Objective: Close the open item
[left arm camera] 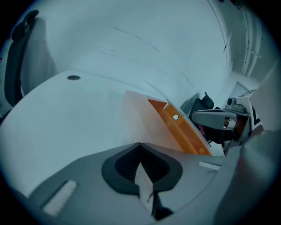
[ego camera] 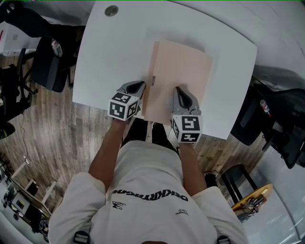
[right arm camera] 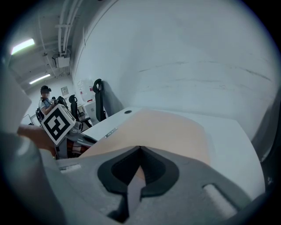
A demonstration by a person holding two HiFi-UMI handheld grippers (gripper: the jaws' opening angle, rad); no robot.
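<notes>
A peach-coloured folder [ego camera: 183,78] lies on the white table [ego camera: 109,57], and from above its cover looks flat. My left gripper [ego camera: 141,86] is shut, its tips at the folder's left edge, close to a small clasp [ego camera: 153,80]. In the left gripper view the shut gripper [left arm camera: 139,147] faces the folder's orange side band [left arm camera: 184,132], which carries a white snap button [left arm camera: 175,117]; a pale cover [left arm camera: 138,118] lies beside it. My right gripper [ego camera: 179,90] is shut over the folder's near part. In the right gripper view its tips [right arm camera: 139,149] sit just above the peach cover [right arm camera: 167,127].
A round cable grommet [ego camera: 111,10] sits at the table's far left corner. Dark office chairs stand to the left [ego camera: 50,62] and right [ego camera: 267,119] of the table, and a black stool [ego camera: 236,178] is near my right side. A person [right arm camera: 44,103] sits far off.
</notes>
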